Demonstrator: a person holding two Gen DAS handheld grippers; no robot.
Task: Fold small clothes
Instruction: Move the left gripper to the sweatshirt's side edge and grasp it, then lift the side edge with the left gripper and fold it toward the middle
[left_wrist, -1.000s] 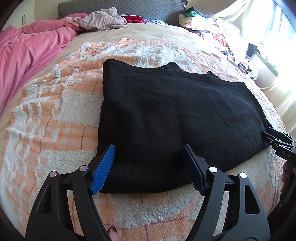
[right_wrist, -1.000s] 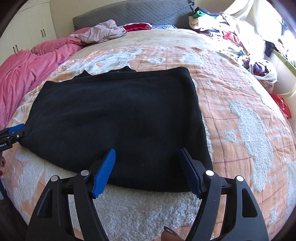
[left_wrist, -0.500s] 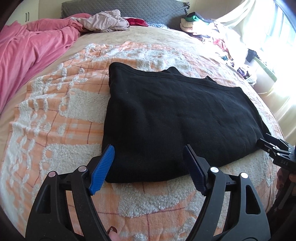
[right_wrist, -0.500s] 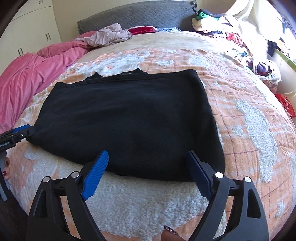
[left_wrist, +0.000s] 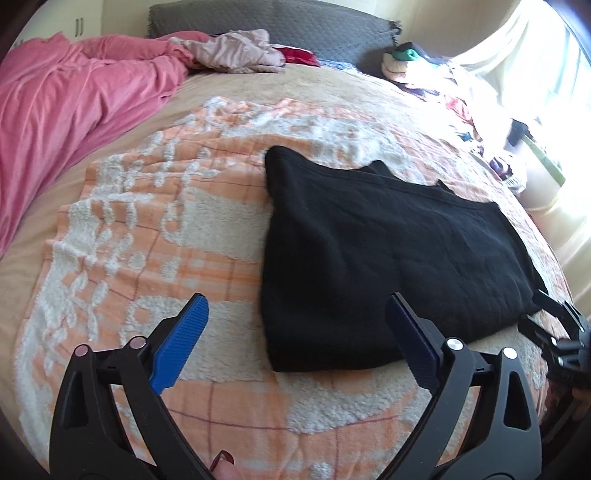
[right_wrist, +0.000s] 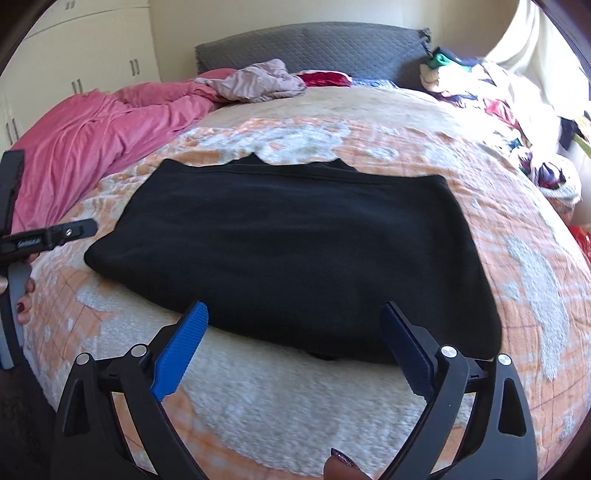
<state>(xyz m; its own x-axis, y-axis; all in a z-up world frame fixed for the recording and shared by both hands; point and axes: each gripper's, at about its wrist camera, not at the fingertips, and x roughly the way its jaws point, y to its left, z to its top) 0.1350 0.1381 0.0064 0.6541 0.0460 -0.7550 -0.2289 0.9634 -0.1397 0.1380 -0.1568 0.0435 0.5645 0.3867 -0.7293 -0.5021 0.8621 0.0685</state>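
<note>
A black garment (left_wrist: 388, 254) lies folded flat in a rough rectangle on the orange and white blanket (left_wrist: 155, 229). It also fills the middle of the right wrist view (right_wrist: 295, 254). My left gripper (left_wrist: 295, 339) is open and empty, just short of the garment's near left corner. My right gripper (right_wrist: 293, 334) is open and empty, a little short of the garment's near edge. The right gripper shows at the right edge of the left wrist view (left_wrist: 554, 332). The left gripper shows at the left edge of the right wrist view (right_wrist: 55, 236).
A pink duvet (left_wrist: 66, 110) lies bunched along the left. A mauve garment (left_wrist: 236, 51) and a red one (left_wrist: 299, 55) lie by the grey headboard (left_wrist: 295, 26). A heap of mixed clothes (right_wrist: 498, 107) sits at the far right.
Both grippers have drawn back from the black garment, whose near edge lay between their open fingers. The left gripper has also swung left. The garment lies still.
</note>
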